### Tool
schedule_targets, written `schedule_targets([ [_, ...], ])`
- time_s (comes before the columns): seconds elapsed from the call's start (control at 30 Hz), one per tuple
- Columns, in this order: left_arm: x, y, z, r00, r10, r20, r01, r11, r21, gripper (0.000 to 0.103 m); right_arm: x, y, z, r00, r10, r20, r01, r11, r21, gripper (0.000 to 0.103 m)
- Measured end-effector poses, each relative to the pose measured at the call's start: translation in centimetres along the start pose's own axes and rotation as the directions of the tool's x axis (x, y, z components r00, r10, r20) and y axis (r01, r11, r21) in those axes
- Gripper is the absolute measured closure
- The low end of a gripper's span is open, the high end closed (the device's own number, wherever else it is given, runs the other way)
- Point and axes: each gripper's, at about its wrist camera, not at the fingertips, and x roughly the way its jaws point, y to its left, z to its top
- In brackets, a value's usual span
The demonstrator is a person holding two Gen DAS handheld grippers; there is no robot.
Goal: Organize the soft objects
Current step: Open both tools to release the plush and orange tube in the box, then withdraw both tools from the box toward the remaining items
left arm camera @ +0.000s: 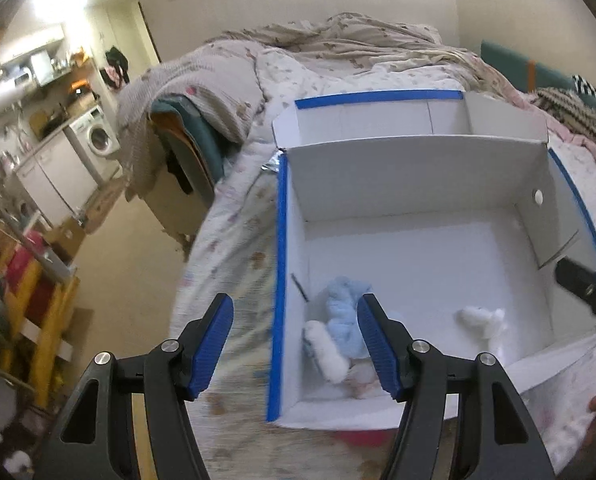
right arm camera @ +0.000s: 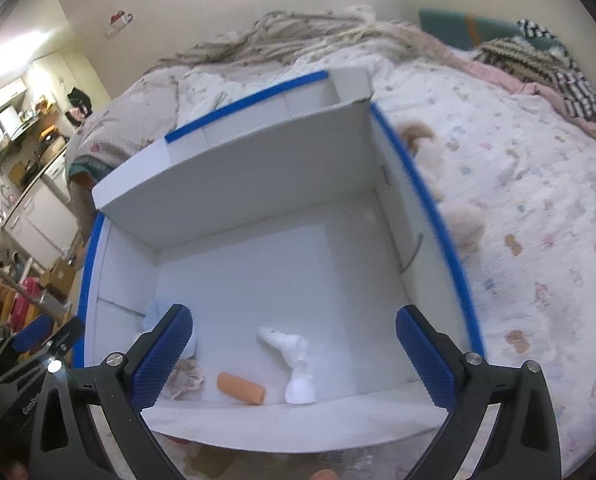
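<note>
White box (left arm camera: 418, 248) with blue tape on its rims sits open on the bed (left arm camera: 233, 240), divider wall across the far end. Left gripper (left arm camera: 295, 346) spread wide, nothing between the pads, hanging over the box's left wall at about 6 o'clock in the left view. Right gripper (right arm camera: 293, 360) also wide open and empty, above the near edge of the box.

Inside the box, near end: light blue plush (left arm camera: 344, 320) against the left wall, a white furry piece (left arm camera: 326, 350) touching it at its 7 o'clock. White plush (right arm camera: 291, 364) lies near the middle of the near wall, an orange roll (right arm camera: 241, 388) just beside it at 9 o'clock. A beige frilly item (right arm camera: 185, 378) sits at 9 o'clock from the roll, partly hidden by the right gripper's left finger.

Outside the box, tan plush (right arm camera: 464, 216) lies on the bed right against the box's right wall, blurred. Kitchen with washing machine (left arm camera: 97, 138) at 9 o'clock in the left view.
</note>
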Motion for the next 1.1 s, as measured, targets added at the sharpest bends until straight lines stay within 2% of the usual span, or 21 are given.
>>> schedule_targets([
  [0.27, -1.0, 1.9, -1.7, 0.999, 0.038, -0.003, -0.038, 0.999, 0.001, 0.041, -1.8, -0.3, -1.2, 1.000, -0.021, 0.010, 0.021, 1.000, -0.021, 0.000],
  [0.5, -1.4, 3.6, -4.2, 0.998, 0.050, -0.043, -0.050, 0.999, -0.011, 0.041, -3.3, -0.7, -2.5, 0.999, -0.031, 0.016, 0.031, 0.999, -0.031, 0.000],
  [0.77, -0.9, 5.5, -5.6, 0.993, 0.034, -0.115, -0.044, 0.995, -0.086, 0.041, -4.2, -1.7, -4.4, 0.999, -0.027, -0.027, 0.027, 1.000, 0.006, 0.000],
  [0.97, -0.7, 5.5, -6.8, 0.989, 0.035, -0.142, -0.048, 0.995, -0.087, 0.041, -4.5, -1.6, -5.6, 0.997, -0.040, -0.060, 0.039, 0.999, -0.014, 0.000],
  [1.1, -0.5, 5.6, -7.5, 0.985, 0.006, -0.171, -0.024, 0.994, -0.103, 0.041, -4.1, -1.6, -6.3, 0.994, -0.047, -0.102, 0.045, 0.999, -0.015, 0.000],
])
